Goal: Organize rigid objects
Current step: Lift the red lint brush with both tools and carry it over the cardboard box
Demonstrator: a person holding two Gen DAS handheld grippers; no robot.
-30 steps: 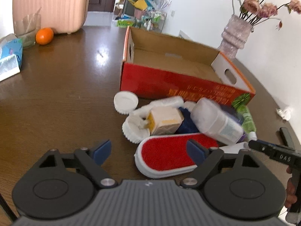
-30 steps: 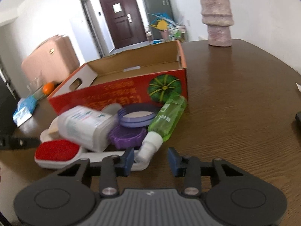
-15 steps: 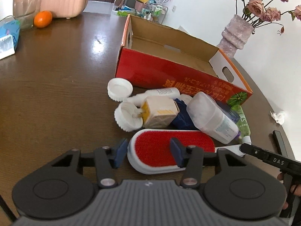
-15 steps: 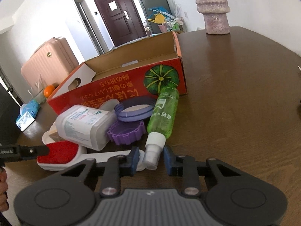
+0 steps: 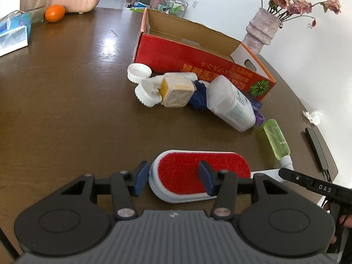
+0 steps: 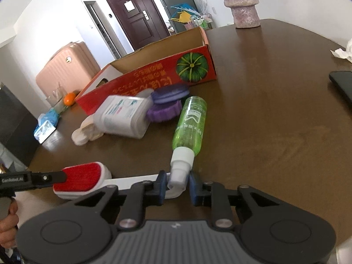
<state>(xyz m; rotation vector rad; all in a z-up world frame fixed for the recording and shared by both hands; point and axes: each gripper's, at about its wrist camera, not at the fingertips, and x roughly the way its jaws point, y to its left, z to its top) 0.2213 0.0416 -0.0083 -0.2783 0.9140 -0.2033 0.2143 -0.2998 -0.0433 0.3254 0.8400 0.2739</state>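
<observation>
My left gripper is shut on the head of a red-and-white lint brush, pulled back from the pile. My right gripper is shut on the white cap of a green spray bottle, which lies along the table. The brush and its white handle lie just left of the right gripper. A red open cardboard box stands at the back. In front of it lie white caps, a beige cube, a white bottle and purple lids.
A vase with dried flowers stands behind the box. An orange, a glass and a tissue pack lie at the far left. A black phone and crumpled tissue lie at the right table edge.
Both grippers closed, the left on the brush head, the right on the spray bottle's cap. Both pulled back toward me, dragging brush and bottle away from the pile.
</observation>
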